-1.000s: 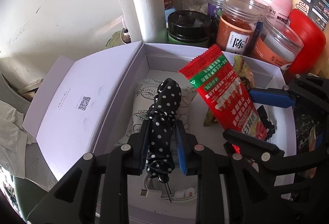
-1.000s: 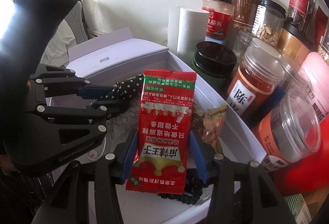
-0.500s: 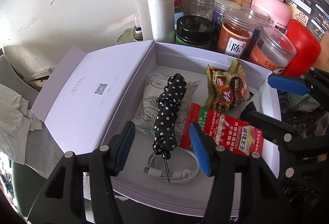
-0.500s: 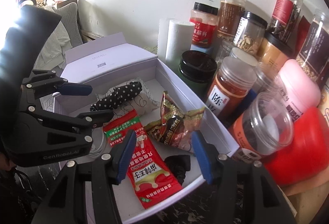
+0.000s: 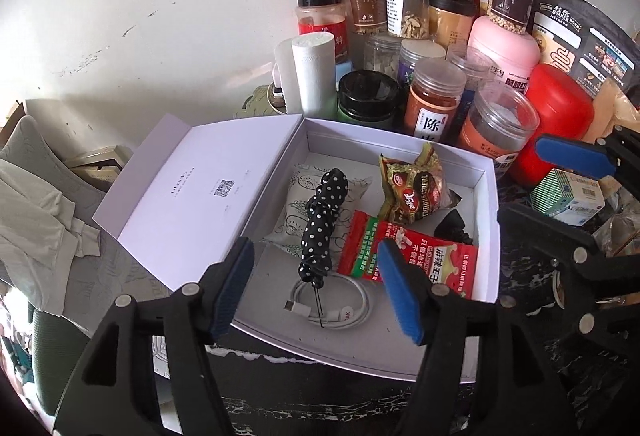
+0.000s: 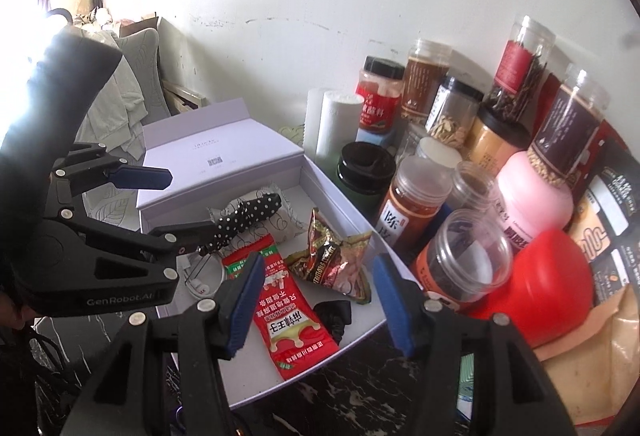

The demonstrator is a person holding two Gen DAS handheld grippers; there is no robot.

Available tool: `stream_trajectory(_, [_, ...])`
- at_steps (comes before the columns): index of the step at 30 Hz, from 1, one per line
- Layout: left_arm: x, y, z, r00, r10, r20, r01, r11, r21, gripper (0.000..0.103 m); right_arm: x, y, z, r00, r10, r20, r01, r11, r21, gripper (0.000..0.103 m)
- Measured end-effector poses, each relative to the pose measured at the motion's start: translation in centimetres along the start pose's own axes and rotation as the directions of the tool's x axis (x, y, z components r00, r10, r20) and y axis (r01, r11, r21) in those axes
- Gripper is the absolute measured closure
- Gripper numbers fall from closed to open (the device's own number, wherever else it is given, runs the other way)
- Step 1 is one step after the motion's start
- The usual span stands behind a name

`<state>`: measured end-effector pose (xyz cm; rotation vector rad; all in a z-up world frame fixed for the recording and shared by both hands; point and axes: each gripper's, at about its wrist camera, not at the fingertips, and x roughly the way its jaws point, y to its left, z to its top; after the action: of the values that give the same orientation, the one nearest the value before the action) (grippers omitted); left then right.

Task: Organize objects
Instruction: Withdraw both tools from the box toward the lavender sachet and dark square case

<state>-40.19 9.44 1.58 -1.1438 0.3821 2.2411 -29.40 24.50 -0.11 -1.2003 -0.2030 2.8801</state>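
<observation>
An open white box [image 5: 490, 203] [image 6: 340, 203] holds a black polka-dot cloth item [image 5: 324, 220] [image 6: 248, 213], a red snack packet [image 5: 440, 260] [image 6: 292, 316], a brown snack bag [image 5: 416, 187] [image 6: 332, 260], a white cable [image 5: 344, 308] and a black scrunchie [image 5: 452, 224]. My left gripper [image 5: 316, 288] [image 6: 168, 203] hovers above the box's near edge. Its jaws are opening, and nothing is between them. My right gripper [image 6: 318, 300] [image 5: 560, 191] hangs open and empty over the red packet.
The box lid [image 5: 200, 187] lies folded out to the left. Many jars [image 5: 432, 107], a paper roll [image 5: 314, 75] and a red container [image 5: 556, 123] crowd behind and right of the box. A small green-white carton [image 5: 568, 195] sits right. Grey clothes [image 5: 36, 220] lie left.
The left gripper let go of the polka-dot item and the right let go of the red packet. Both items now lie in the box. Both grippers rose and drew back.
</observation>
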Motion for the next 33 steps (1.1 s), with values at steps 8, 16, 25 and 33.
stream_trajectory(8, [-4.8,-0.6,-0.6,0.999,0.035,0.039,-0.035,0.999,0.003,0.027,-4.1,-0.1,0.3,0.999,-0.019,0.038,0.019,1.0,0.006,0.038])
stream_trajectory(16, [-10.3,-0.6,-1.7,0.994,0.074,0.084,-0.073,0.997,-0.015,0.022,-8.7,0.2,0.1,0.995,-0.038,0.091,0.038,0.999,0.005,0.036])
stream_trajectory(25, [-16.4,-1.2,-4.1,0.988,0.085,0.13,-0.081,0.996,-0.03,0.021,-14.1,1.4,-1.0,0.987,-0.045,0.155,0.048,0.999,-0.017,0.033])
stream_trajectory(33, [-20.3,-2.5,-6.7,0.984,0.104,0.145,-0.1,0.994,-0.038,0.02,-18.1,2.7,-2.8,0.985,-0.03,0.168,0.038,0.998,-0.047,0.033])
